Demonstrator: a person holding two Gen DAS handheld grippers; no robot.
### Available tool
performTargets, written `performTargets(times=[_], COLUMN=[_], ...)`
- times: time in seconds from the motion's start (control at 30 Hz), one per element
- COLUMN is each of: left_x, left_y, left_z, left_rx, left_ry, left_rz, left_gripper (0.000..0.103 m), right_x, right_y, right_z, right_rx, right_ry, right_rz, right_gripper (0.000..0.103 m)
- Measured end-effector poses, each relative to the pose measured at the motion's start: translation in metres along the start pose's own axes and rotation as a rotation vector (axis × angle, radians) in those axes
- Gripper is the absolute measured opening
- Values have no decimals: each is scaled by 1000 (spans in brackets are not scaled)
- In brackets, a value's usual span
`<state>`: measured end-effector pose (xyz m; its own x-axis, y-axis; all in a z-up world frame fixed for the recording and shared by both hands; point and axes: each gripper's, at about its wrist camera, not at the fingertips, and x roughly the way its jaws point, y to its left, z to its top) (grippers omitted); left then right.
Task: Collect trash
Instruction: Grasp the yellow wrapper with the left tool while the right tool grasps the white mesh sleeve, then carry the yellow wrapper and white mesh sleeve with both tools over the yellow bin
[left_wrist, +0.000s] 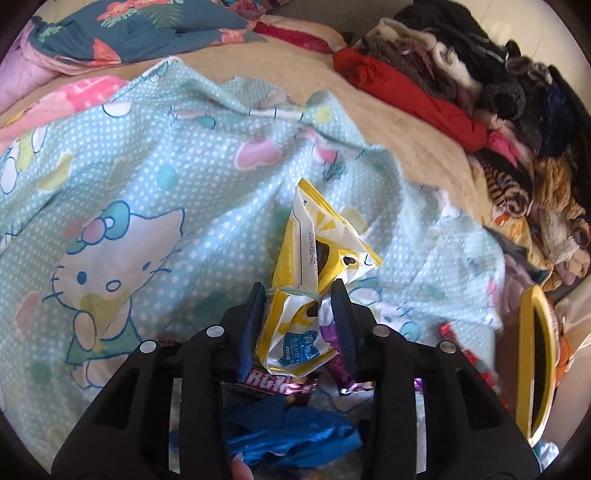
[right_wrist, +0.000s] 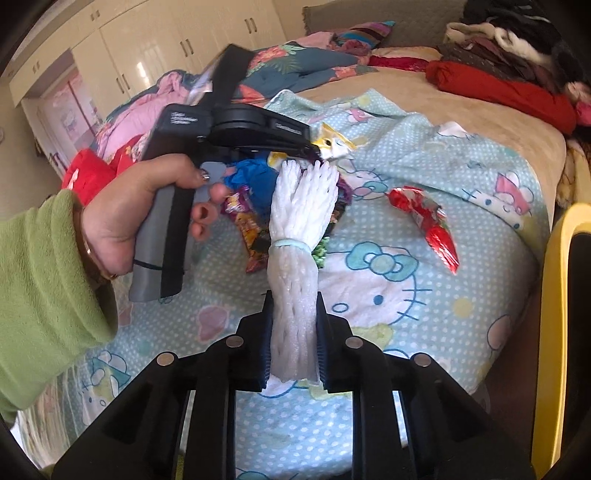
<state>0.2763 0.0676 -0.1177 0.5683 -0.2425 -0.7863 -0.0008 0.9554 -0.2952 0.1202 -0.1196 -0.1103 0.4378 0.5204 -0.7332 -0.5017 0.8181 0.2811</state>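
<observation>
My right gripper (right_wrist: 293, 339) clamped on white foam netting (right_wrist: 295, 291), my left gripper (left_wrist: 297, 301) pinching yellow wrapper (left_wrist: 317, 236), red wrapper (right_wrist: 428, 221) lying apart on the blanket (right_wrist: 424, 314).

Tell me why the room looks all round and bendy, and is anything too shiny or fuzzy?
Left wrist view: the fisheye lens curves the bed's edges, the corners go black, and the clothes pile looks a bit smeared. Right wrist view: the same bending bows the yellow bin rim, sunlight glares off the wardrobe doors, and the red wrapper glints.
</observation>
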Motion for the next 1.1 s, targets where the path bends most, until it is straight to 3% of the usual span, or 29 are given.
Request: performTargets(times=[0.23, 0.43, 0.8, 1.1], left_x=[-57, -109, -152, -171], left_y=[-6, -10, -19, -34], left_z=[-1, -17, -46, -55], left_rx=[-48, -65, -81, -51], left_ry=[-161, -275, -349, -378], left_rz=[-97, -97, -78, -84], left_gripper=[27, 27, 27, 27], right_x=[-11, -26, -51, -62], right_y=[2, 2, 4, 5], right_z=[-2, -4, -9, -15], right_rx=[-15, -18, -43, -44], right_ry=[-46, -109, -218, -244], right_rz=[15, 21, 13, 0], right_gripper=[18, 18, 18, 18])
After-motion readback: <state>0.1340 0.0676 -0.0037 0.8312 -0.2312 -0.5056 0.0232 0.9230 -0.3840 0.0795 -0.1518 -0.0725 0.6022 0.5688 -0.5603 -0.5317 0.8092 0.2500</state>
